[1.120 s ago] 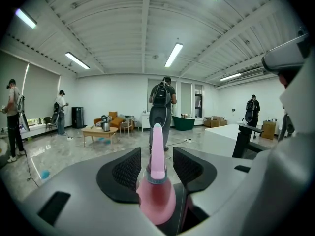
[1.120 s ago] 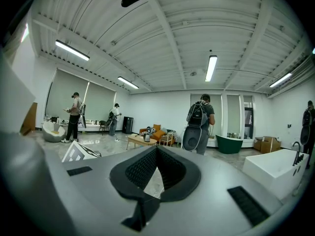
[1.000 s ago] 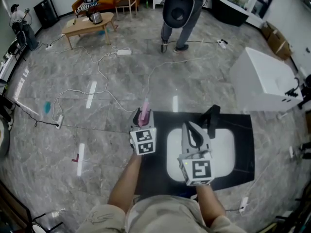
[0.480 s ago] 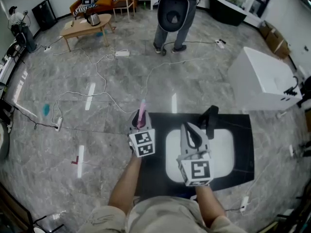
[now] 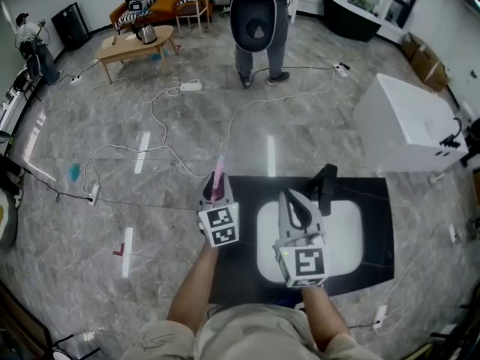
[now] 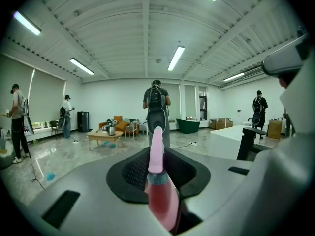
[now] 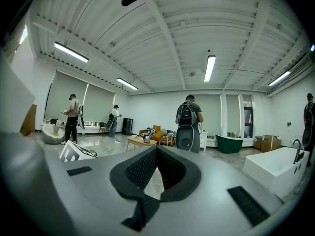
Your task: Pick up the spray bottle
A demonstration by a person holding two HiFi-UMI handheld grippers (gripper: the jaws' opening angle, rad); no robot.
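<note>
Head view, nearest first: the person's two forearms reach out over a black table (image 5: pixel 379 201) with a white basin (image 5: pixel 345 231) set in it. The right gripper (image 5: pixel 295 205) hangs over the basin with its jaws brought together and nothing between them. Just left of it, at the table's far left corner, the left gripper (image 5: pixel 214 190) has its pads clamped on the pink spray bottle (image 5: pixel 218 177). The bottle stands upright between them with its nozzle poking up past the fingertips. Whether its base has left the surface cannot be told.

The pads seem to bite on the smooth, tapering shoulder below the collar, so my worry is that a quick lift or a tilt lets the bottle slide down and drop to the floor. A harder squeeze could also pinch it out sideways. Farther off lie loose cables (image 5: pixel 161 118), and beyond them stands a person with a backpack (image 5: pixel 257 21).
</note>
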